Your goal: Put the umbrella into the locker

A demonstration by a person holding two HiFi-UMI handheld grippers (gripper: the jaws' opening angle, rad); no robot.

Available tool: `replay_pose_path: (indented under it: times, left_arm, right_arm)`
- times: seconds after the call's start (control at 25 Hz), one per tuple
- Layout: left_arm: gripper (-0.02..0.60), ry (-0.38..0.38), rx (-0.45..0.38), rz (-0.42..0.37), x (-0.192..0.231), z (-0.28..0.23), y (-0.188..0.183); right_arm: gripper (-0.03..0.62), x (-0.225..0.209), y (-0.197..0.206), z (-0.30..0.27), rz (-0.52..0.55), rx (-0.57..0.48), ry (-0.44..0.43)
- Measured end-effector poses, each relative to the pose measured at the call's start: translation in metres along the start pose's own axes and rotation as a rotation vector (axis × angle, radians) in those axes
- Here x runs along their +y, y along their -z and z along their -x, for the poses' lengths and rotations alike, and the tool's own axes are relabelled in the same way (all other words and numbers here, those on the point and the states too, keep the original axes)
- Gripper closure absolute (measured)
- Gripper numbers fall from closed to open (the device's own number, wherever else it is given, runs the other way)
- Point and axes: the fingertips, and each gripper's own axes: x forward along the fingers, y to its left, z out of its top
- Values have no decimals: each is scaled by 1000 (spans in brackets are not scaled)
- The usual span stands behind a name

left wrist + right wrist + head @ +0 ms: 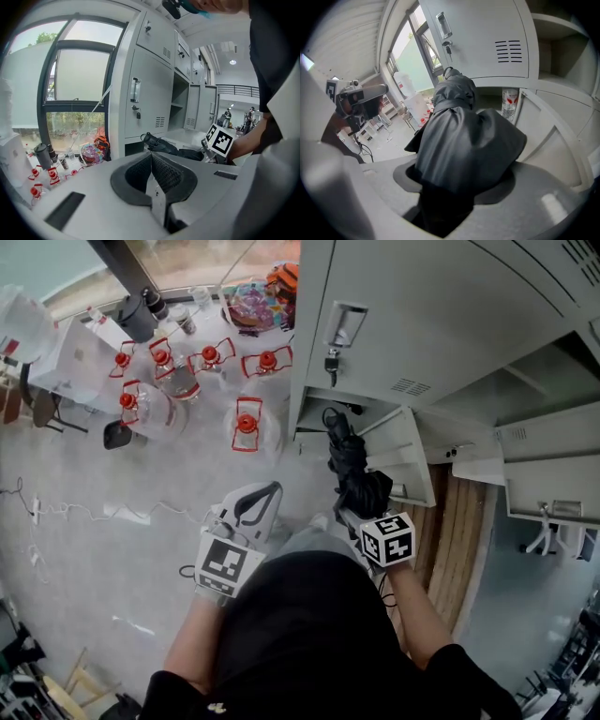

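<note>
Folded black umbrella (349, 460) is held up off the floor, its far end right at the mouth of a low open compartment (314, 418) in the grey locker (412, 324) bank; can't tell if it's inside yet. A clear bottle (509, 102) stands in that compartment, right of the umbrella. Its door (403, 454) hangs open to the right; the door above is closed w/ a key (330, 360) in it. Left of the lockers: pale floor (112, 559), water jugs (246, 423) w/ red caps by the window (75, 70), cables (56, 512) near left. The right gripper (364, 505) has its jaws partway apart, clamped on the umbrella's bunched near end. The left gripper (261, 495), just left of it, has its jaws together w/ nothing in them.
</note>
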Motion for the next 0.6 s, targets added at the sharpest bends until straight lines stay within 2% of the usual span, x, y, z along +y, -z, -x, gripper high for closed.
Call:
replay_pose_path:
  times: [0.16, 0.28, 0.6]
  left_arm:
    - [569, 21, 1, 9, 23, 8, 9]
    - [569, 34, 31, 26, 36, 13, 23]
    - [569, 69, 66, 43, 52, 8, 38]
  right_arm:
    - [330, 8, 2, -24, -26, 15, 28]
    - [330, 11, 4, -40, -61, 17, 45]
    - [329, -6, -3, -80, -146, 18, 89]
